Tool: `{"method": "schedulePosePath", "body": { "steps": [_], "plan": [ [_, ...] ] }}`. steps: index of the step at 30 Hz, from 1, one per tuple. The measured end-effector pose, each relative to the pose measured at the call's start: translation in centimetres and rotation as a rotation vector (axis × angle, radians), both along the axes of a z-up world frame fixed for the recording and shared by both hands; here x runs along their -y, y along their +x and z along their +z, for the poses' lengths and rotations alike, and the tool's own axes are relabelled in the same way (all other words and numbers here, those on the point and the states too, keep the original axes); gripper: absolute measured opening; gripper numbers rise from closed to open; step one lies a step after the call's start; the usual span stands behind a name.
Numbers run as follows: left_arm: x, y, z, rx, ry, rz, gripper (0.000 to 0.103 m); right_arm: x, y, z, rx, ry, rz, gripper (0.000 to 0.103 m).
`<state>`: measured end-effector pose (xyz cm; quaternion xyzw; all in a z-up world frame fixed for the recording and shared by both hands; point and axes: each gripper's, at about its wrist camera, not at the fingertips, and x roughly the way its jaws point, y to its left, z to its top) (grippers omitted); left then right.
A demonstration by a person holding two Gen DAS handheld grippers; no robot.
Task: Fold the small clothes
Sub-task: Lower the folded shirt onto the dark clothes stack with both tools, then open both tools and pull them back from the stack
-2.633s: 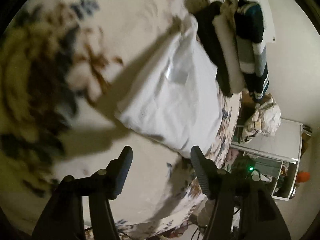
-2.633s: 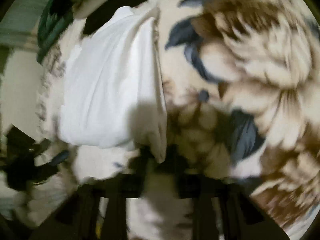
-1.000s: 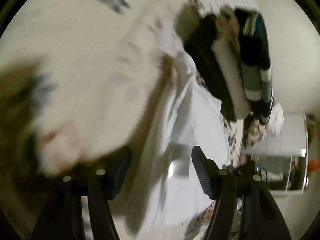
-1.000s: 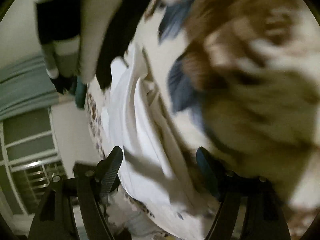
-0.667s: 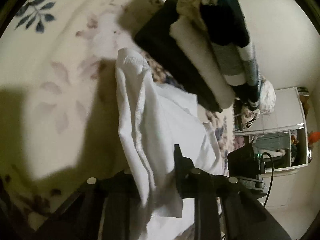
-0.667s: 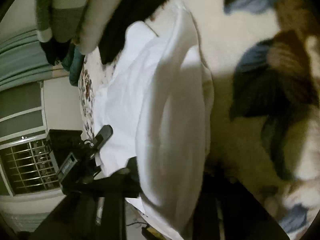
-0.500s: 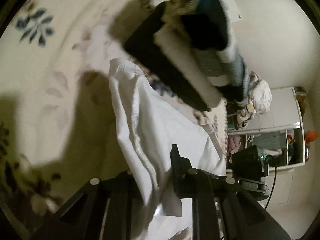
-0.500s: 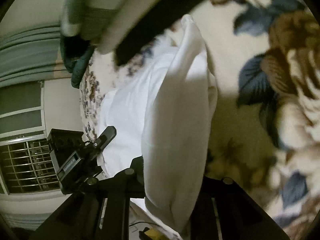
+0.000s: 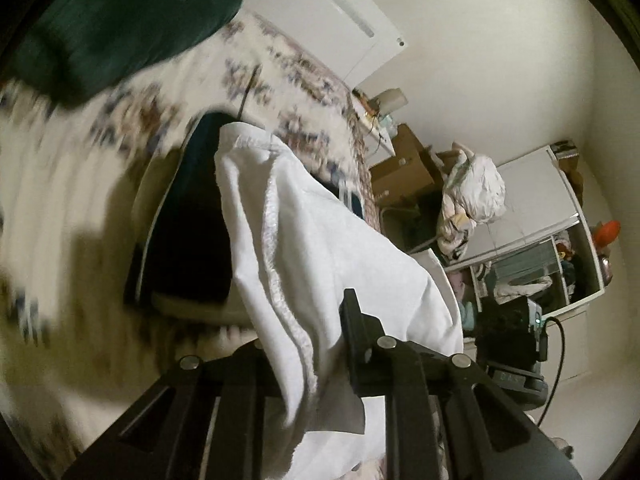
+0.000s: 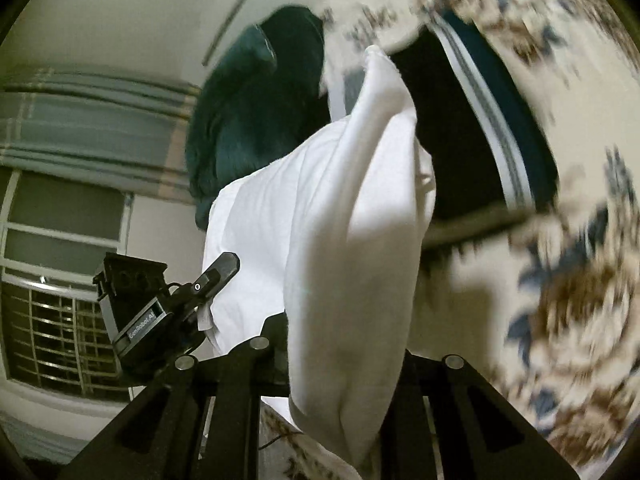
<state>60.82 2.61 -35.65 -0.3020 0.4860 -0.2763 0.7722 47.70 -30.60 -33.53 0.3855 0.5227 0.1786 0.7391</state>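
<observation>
The left tongs [image 9: 316,344] are pinched on one edge of the white garment [image 9: 320,248], with cloth bunched between the jaws and a loose flap hanging below them. The right tongs [image 10: 340,360] are pinched on another part of the same garment [image 10: 340,220]; the fabric fills the gap between the jaws and sags under them. The left tongs and their camera housing also show at the lower left of the right wrist view, just beside the cloth.

Judgement: the garment is held doubled and raised clear of the bed [image 9: 72,184], one tongs at each end of a fold line, so that it hangs as a narrow panel. This grip suits carrying a folded piece to a stack, or laying it down for a further fold; which of the two cannot be told.

Behind the garment lies a dark piece with a striped edge [image 10: 480,128], apparently already folded. A dark green cloth [image 9: 112,24] sits further off on the bed.

Surface: a bed with a cream floral cover [image 10: 568,280], soft and uneven, blurred in both views.

Room: pale walls, cardboard boxes [image 9: 404,168], a white bundle [image 9: 472,196] on a white cabinet [image 9: 532,208], a barred window [image 10: 52,320] with a grey curtain above it.
</observation>
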Motion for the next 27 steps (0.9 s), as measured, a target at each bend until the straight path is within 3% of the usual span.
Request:
{"method": "schedulePosePath", "body": {
  "steps": [4, 7, 11, 13, 15, 20, 23, 24, 25, 27],
  "plan": [
    [2.0, 6.8, -1.9, 0.008, 0.054, -0.001, 0.015, 0.3, 7.6, -0.3, 0.013, -0.023, -0.032, 0.017],
    [3.2, 10.1, -5.6, -0.022, 0.120, -0.023, 0.017, 1.1, 12.5, -3.1, -0.008, -0.045, -0.043, 0.017],
    [3.4, 11.7, -8.9, -0.058, 0.180, -0.035, 0.020, 1.7, 15.6, -8.1, -0.057, -0.104, -0.027, 0.018],
    [3.3, 11.2, -8.6, -0.048, 0.200, -0.029, 0.020, 1.7, 16.2, -8.8, -0.064, -0.124, -0.009, 0.024],
    [3.2, 10.2, -7.5, -0.033, 0.239, -0.021, 0.021, 1.7, 16.4, -8.7, -0.076, -0.177, 0.001, 0.043],
    [2.6, 7.4, -4.4, 0.031, 0.423, 0.068, 0.038, 0.6, 14.6, -6.2, -0.065, -0.517, -0.003, 0.073],
    [2.7, 5.5, -2.6, 0.093, 0.528, 0.109, 0.070, -0.2, 12.6, -4.5, -0.066, -0.711, -0.046, 0.090],
    [2.9, 4.7, -2.0, 0.116, 0.567, 0.126, 0.088, -0.6, 11.9, -3.9, -0.064, -0.755, -0.062, 0.101],
    [3.0, 4.1, -1.4, 0.134, 0.599, 0.141, 0.100, -0.9, 11.1, -3.2, -0.060, -0.811, -0.082, 0.103],
    [3.4, 2.7, -0.1, 0.167, 0.633, 0.143, 0.103, -1.9, 9.8, -1.9, -0.046, -0.859, -0.089, 0.103]
  ]
}}
